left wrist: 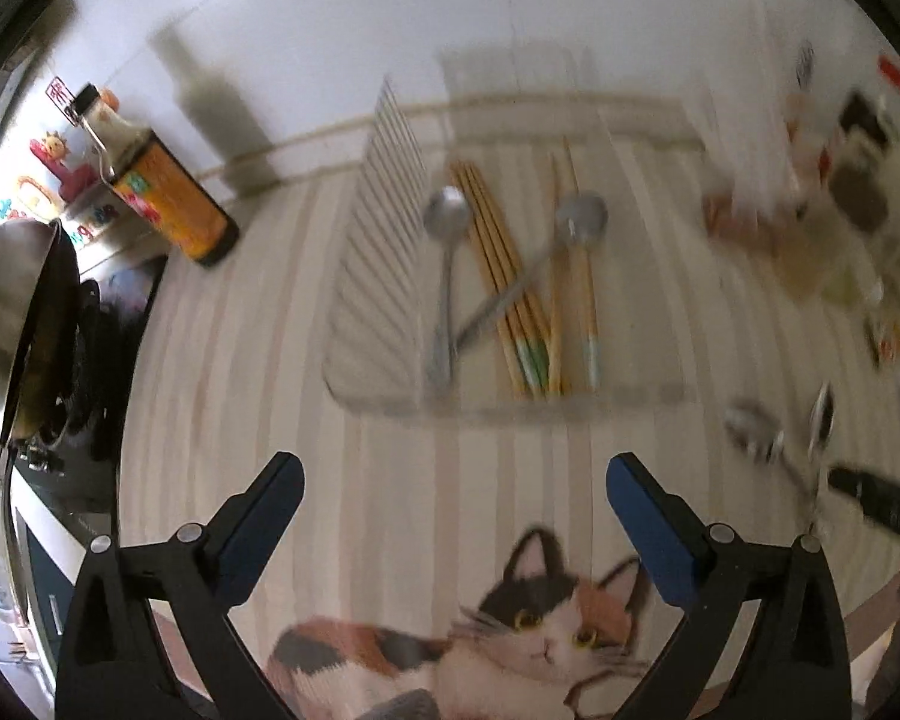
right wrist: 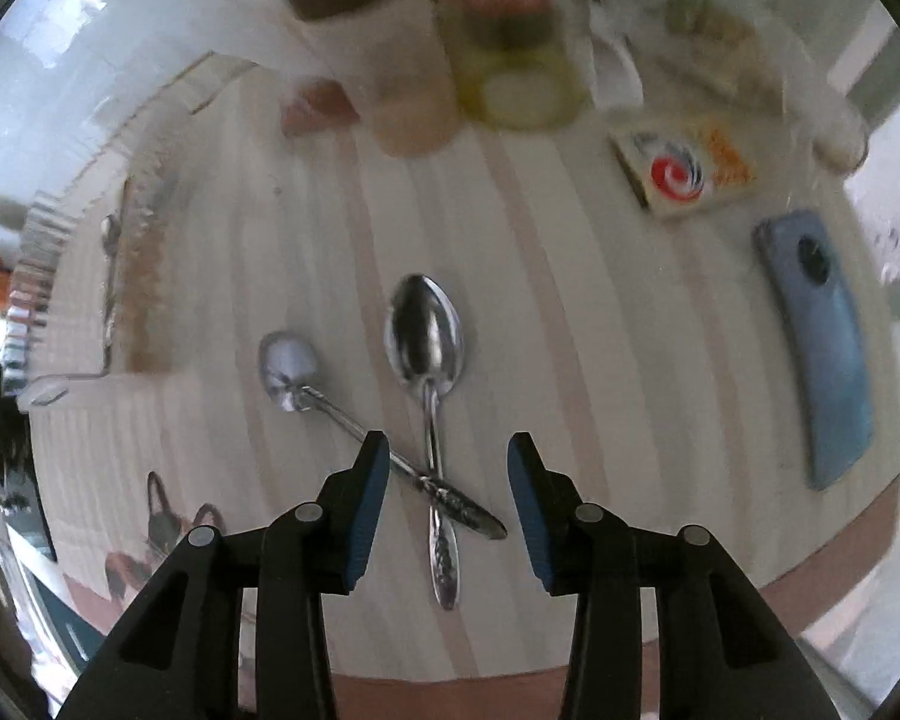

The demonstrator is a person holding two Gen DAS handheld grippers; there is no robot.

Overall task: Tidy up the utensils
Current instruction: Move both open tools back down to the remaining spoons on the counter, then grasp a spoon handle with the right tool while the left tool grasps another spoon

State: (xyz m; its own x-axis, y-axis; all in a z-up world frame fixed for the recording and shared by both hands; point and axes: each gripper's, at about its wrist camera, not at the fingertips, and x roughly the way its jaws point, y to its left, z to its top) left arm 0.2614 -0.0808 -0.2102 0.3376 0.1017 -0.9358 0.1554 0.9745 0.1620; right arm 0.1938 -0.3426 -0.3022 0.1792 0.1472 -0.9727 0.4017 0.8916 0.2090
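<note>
1. Bench: pale striped cloth w/ a calico cat print near the front edge. Carries everything below.
2. Clear utensil tray: ribbed wall on its left side, sits mid-bench ahead of the left gripper. Already holds two metal spoons and several wooden chopsticks, lying crossed and untidy.
3. Left gripper: fingers spread wide, nothing between them, hovering above the cloth short of the tray.
4. Right gripper: fingers spread, nothing pinched, poised over the crossing handles of the two loose spoons.
5. Blue phone and a small printed box lie to the right, apart from the spoons; bottles behind are blurred.
6. Larger spoon: polished steel, bowl up, patterned handle pointing toward the gripper. Lies on the bench outside the tray, to its right.
7. Smaller spoon: duller bowl, embossed handle running diagonally; it crosses the larger spoon's handle, touching it, though which lies on top is hard to tell.
8. Handling, as I judge it: light, rigid, slick metal, low on the cloth. Best hold is across the handle mid-length, clear of the crossing, so only one spoon lifts. Thin profile could slip or pivot between the pads.
</note>
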